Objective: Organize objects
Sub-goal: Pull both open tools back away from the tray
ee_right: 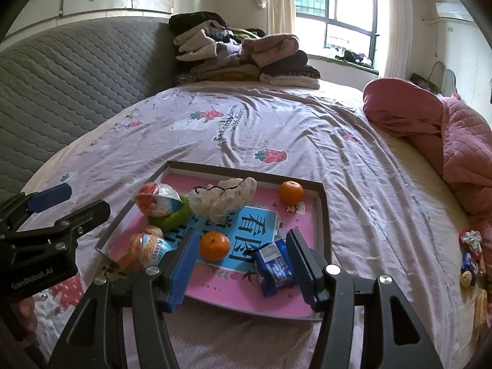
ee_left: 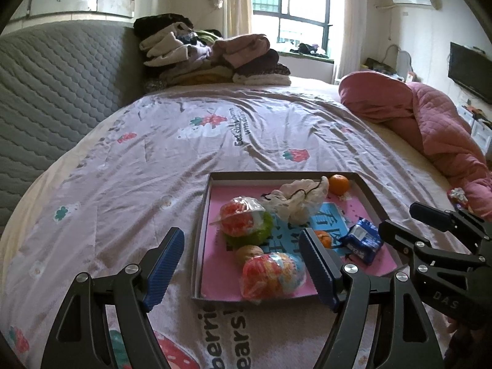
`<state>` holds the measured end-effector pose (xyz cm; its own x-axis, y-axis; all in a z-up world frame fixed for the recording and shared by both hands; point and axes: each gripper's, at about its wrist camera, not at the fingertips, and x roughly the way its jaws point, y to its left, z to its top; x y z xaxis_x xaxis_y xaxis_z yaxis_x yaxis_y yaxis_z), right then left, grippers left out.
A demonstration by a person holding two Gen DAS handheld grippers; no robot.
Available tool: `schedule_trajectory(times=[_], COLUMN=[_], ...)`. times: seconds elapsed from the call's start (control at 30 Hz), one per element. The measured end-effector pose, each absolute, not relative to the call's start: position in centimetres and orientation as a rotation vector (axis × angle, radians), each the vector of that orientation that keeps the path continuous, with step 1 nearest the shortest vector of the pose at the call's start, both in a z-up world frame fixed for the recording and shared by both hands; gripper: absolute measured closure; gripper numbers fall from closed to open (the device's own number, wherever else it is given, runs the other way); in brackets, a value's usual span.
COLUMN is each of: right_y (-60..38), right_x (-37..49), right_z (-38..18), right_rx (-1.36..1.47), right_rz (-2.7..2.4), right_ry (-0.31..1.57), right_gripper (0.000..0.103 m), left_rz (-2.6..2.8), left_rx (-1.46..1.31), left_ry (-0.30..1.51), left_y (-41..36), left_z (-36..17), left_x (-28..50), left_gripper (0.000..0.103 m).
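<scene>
left gripper [ee_left: 243, 264]: I see jaws apart, empty
right gripper [ee_right: 243, 261]: jaws apart, empty
tray [ee_right: 324, 215]: on bed, holds tangerine [ee_right: 214, 245], blue packet [ee_right: 275, 269]

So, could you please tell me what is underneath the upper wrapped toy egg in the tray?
The egg rests on a green fuzzy ring on the tray. The ring's middle is covered.

"GenRobot.AI" marks the left claw [ee_right: 55, 212]; "DAS" marks the right claw [ee_left: 430, 230].
</scene>
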<state>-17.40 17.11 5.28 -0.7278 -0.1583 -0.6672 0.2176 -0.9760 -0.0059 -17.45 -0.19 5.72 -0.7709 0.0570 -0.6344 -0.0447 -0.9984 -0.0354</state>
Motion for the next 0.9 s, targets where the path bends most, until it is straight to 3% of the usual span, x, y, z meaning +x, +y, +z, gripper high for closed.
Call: schedule_trajectory(times=[0.33, 0.9], right_y=[18.2, 18.9], right_x=[-15.5, -13.3], right_z=[5.5, 3.9], right_rx=[1.039, 1.071], right_rz=[-2.759, -2.744], right_ry=[0.094, 0.063], right_gripper=[0.039, 0.039], left_rz=[2.914, 2.900], left_rx=[-1.007, -1.030], left_ry=[-0.034, -0.052], left_y=[0.8, 1.2], left_z=[6.1, 4.8], left_x=[-15.5, -13.5], left_gripper=[0.025, 0.025])
